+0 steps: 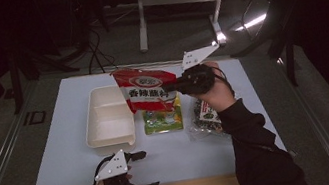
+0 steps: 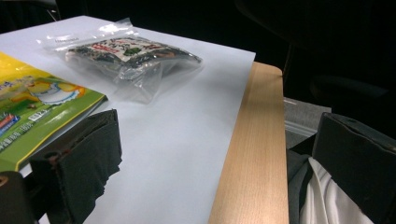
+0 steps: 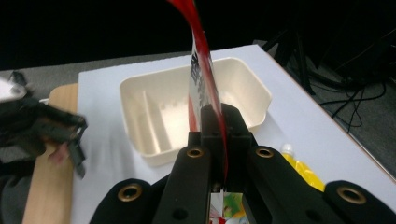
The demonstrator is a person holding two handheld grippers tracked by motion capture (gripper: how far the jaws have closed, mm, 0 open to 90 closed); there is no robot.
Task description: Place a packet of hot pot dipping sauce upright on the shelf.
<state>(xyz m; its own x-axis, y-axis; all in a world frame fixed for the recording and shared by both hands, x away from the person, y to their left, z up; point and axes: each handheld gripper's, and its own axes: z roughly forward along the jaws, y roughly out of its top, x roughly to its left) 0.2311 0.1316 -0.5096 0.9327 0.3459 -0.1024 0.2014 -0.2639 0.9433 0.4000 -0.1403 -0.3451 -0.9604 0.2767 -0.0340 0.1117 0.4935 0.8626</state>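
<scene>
Right gripper (image 1: 177, 86) is clamped on the red packet (image 1: 146, 89), pinching its right edge; the packet hangs in the air just left of the jaws, above the gap between the white tray (image 1: 105, 116) and the yellow-green packet (image 1: 163, 119). In the right gripper view the red packet (image 3: 201, 79) stands edge-on, rising straight out of the closed jaws, with the tray (image 3: 254, 93) behind it. Clear bag of dark snack (image 1: 205, 116) lies under the right wrist. Left gripper (image 1: 146, 170) sits at the near table edge, jaws apart, nothing between them, well away from the red packet.
</scene>
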